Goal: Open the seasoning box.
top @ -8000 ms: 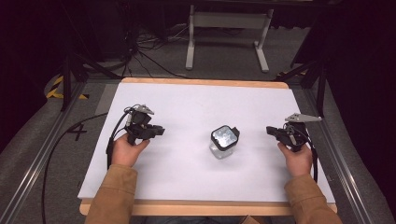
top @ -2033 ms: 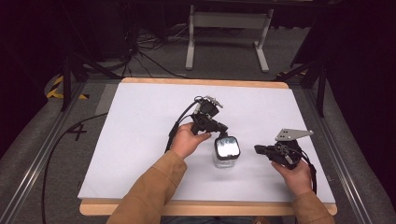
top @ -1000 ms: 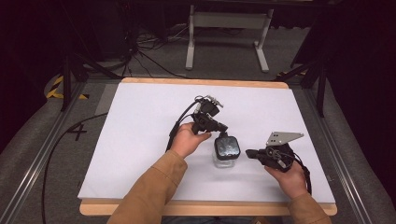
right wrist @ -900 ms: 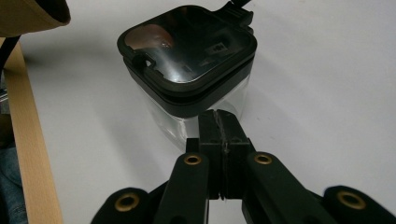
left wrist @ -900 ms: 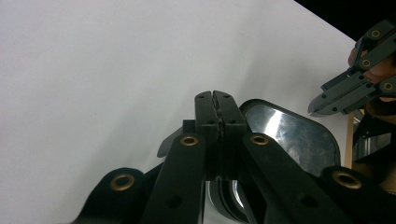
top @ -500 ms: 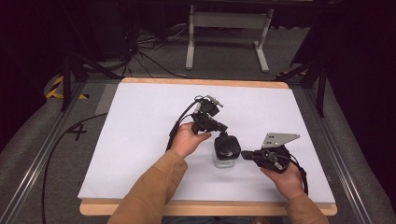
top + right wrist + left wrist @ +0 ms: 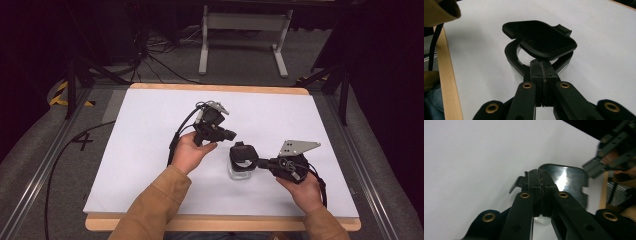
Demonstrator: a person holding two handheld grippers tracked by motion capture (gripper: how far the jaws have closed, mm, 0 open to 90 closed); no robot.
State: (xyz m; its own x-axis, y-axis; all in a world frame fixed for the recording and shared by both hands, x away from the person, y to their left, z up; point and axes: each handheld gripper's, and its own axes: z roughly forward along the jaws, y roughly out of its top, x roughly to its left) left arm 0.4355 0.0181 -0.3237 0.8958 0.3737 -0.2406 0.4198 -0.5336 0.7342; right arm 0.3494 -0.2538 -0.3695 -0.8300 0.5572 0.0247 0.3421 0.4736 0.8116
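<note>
Since half a second ago the left gripper (image 7: 231, 135) has lifted back off the container, while the right gripper (image 7: 260, 162) stays at its rim. On the white table (image 7: 150, 165), the clear container (image 7: 239, 169) stands centre-right, its black lid (image 7: 541, 42) resting askew, partly lifted off the rim. Left jaws are pressed together, holding nothing. Right jaws are closed, tips against the black rim; whether they pinch it cannot be told. Step judged: lid removal. Next move calls for steadying the container and lifting the lid clear.
</note>
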